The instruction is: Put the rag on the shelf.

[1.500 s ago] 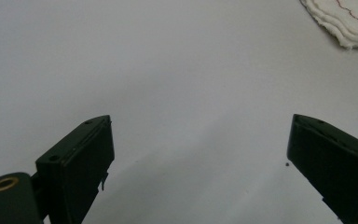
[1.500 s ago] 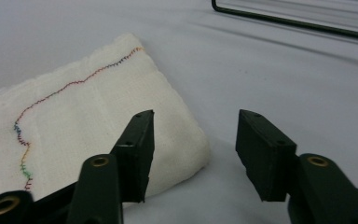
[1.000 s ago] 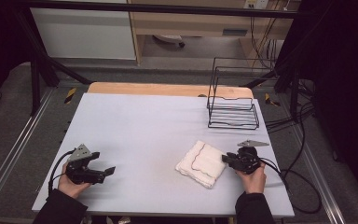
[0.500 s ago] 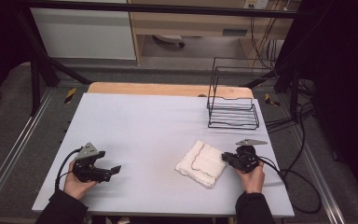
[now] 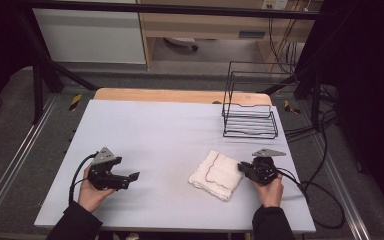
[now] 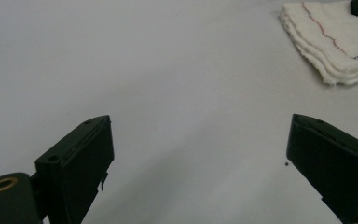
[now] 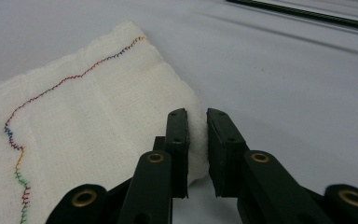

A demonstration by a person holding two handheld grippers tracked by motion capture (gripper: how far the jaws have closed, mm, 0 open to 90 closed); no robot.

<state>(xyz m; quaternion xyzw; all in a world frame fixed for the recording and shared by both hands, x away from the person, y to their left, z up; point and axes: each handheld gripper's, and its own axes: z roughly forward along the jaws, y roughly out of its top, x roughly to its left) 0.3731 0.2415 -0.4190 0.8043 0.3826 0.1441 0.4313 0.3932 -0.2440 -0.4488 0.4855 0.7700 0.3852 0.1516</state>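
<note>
Right gripper view has the right gripper [image 7: 196, 140] nearly closed, pinching the folded white cloth's [image 7: 84, 135] edge at lower centre of the bench [image 5: 170, 130], so lift slowly while the wide-open, empty left gripper [image 6: 200, 163] approaches.

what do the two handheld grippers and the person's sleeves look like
Both the left gripper and the right gripper are black with flat, blocky jaws and brass-coloured rivets at the finger joints. Each carries a grey three-cornered plate on top and trails a black cable. The person wears dark sleeves.
</note>
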